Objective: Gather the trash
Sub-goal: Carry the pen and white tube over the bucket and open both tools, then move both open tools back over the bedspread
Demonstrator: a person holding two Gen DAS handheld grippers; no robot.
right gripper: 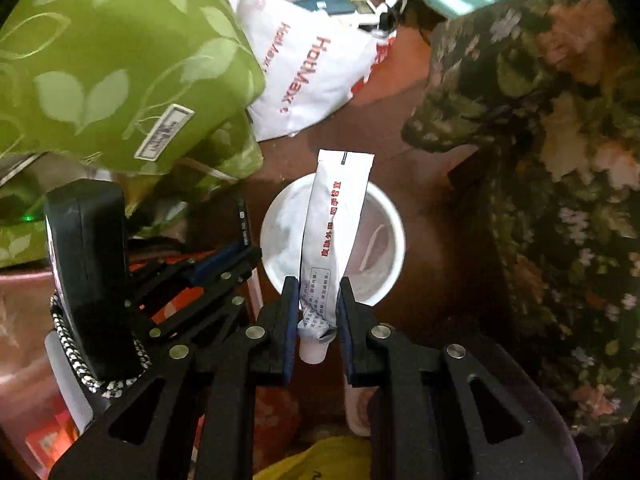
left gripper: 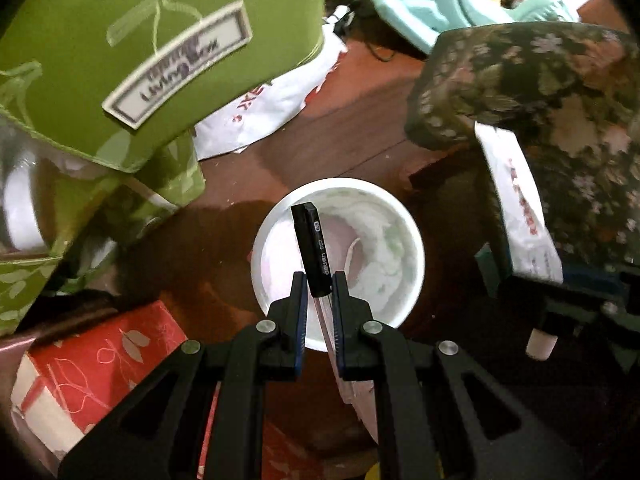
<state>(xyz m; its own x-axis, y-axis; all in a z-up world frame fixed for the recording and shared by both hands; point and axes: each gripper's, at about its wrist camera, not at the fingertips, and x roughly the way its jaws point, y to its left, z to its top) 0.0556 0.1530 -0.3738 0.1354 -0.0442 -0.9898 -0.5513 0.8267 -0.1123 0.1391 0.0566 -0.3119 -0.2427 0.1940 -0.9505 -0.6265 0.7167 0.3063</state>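
Observation:
My left gripper [left gripper: 319, 285] is shut on a black-capped pen [left gripper: 314, 252] and holds it above a white round bin [left gripper: 414, 248] lined with a plastic bag on the brown floor. My right gripper [right gripper: 319, 290] is shut on a white ointment tube [right gripper: 334, 236] with red print, cap end toward me, also above the same bin [right gripper: 394, 236]. The left gripper [right gripper: 224, 264] shows at the left in the right wrist view, beside the bin.
A green leaf-print cushion [left gripper: 132, 52] lies at upper left. A white shopping bag [right gripper: 316, 72] sits behind the bin. A dark floral sofa [right gripper: 560, 160] stands on the right. A red patterned box [left gripper: 92, 364] is at lower left.

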